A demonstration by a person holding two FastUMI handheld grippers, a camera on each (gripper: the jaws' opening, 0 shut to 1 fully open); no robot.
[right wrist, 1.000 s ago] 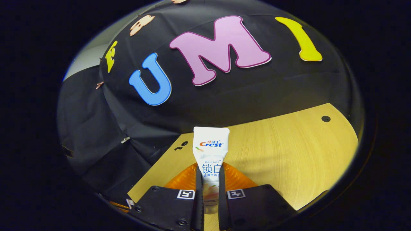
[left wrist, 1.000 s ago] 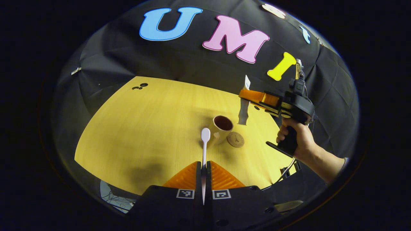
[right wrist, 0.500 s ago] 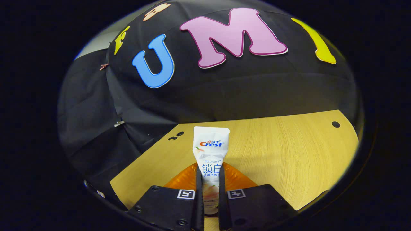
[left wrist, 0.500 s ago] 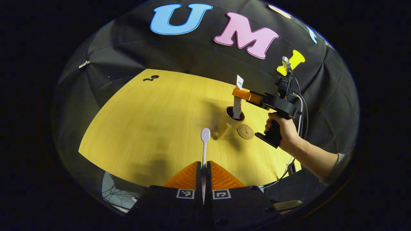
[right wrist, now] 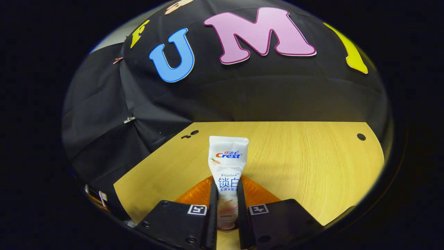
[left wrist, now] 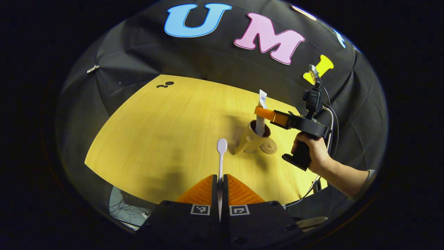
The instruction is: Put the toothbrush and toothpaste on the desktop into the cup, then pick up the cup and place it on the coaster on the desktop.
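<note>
Toothpaste, a white plastic tube with a flat crimped end (right wrist: 227,173), stands upright between the orange ribbed fingers (right wrist: 194,194) of the right hand-held gripper (right wrist: 227,208), both fingers pressing its sides. In the left gripper view the same tube (left wrist: 261,114) has its lower end down inside the tan ceramic cup (left wrist: 252,137), its crimped end rising above the cup's rim, with the right hand-held gripper (left wrist: 265,114) clamped on it just above the cup and a person's hand (left wrist: 314,152) around the black pistol grip, to the right of the cup.

The cup stands upright on the yellow wood-grain bench (left wrist: 166,132), its handle turned toward the camera. Just to the cup's right, flat on the bench, lies the round brown coaster (left wrist: 269,146); from this view it is partly hidden behind the cup's base, and whether the two touch cannot be told.

In front of the cup, and a little to its left, the white plastic toothbrush (left wrist: 221,156) points its rounded head toward the cup without reaching it. Its thin handle is pinched between the nearly closed orange fingers (left wrist: 201,192) of the left hand-held gripper (left wrist: 220,187), held above the bench's near edge.

Well beyond the cup, at the bench's far left corner, are small dark holes (left wrist: 165,84).
</note>
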